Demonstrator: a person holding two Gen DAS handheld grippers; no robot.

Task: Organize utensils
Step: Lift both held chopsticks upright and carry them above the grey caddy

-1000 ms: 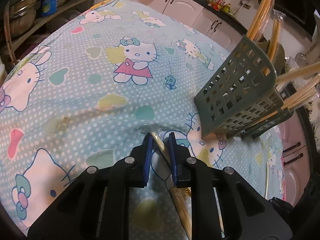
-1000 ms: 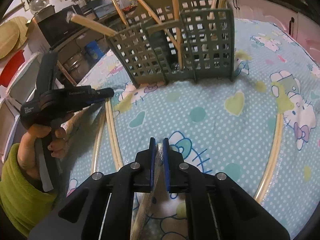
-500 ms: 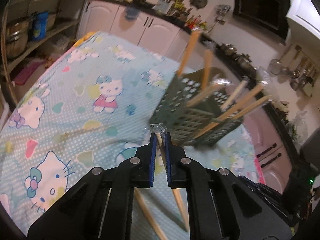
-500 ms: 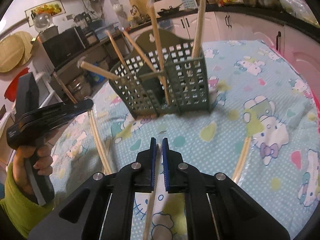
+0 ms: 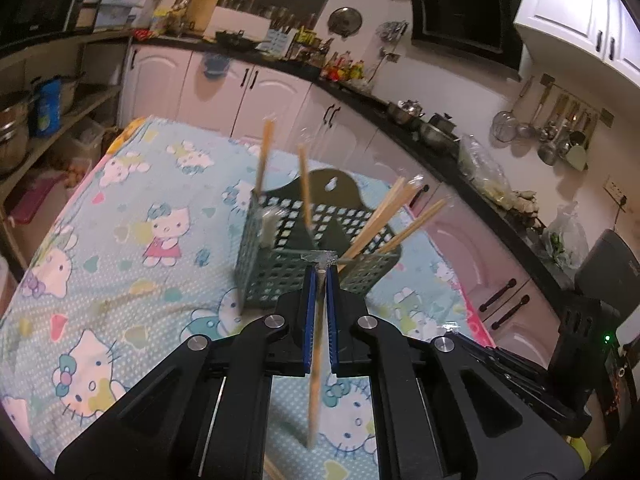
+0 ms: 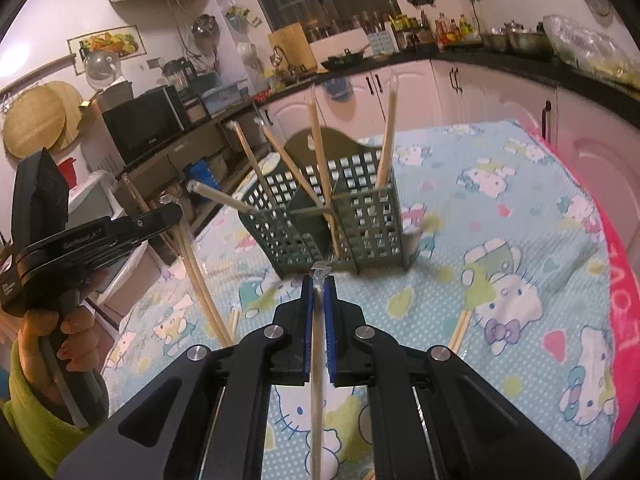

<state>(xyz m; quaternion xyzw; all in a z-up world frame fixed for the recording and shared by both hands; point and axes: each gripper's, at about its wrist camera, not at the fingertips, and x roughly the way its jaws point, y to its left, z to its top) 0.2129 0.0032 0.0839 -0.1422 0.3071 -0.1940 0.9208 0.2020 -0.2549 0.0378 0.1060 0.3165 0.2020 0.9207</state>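
Kitchen cabinets [image 5: 256, 92] and a dark counter ring a round worktop [image 5: 120, 248] under a pale blue cartoon-cat cloth [image 6: 500, 216].

Both claws are raised above the cloth. Left claw [image 5: 320, 276] is clamped on a wrapped chopstick [image 5: 316, 360], a pale wooden stick in clear film whose crinkled end pokes out just past the blue pads; the rest runs back down between the fingers toward the cloth. Right claw [image 6: 319, 284] is clamped on its own stick [image 6: 317, 380] in the same way, film tuft at the tip.

Straight ahead of each claw, near but apart from it, stands the rack [image 6: 332, 216], a dark green grid-walled caddy with several compartments and a tall back tab with a hanging hole. It sits upright on the cloth and holds several wrapped sticks [image 6: 316, 148] that lean outward at different angles; which compartment each sits in is hard to tell.

Left of the right claw, the left claw's body shows in a hand [image 6: 68, 344] with a green sleeve, its stick hanging down. Below and right of the right claw, loose sticks [image 6: 460, 328] lie on the cloth. Right of the right claw the cloth lies open up to the worktop's pink rim [image 6: 616, 280]; left of the left claw it lies open toward the shelves [image 5: 48, 120].
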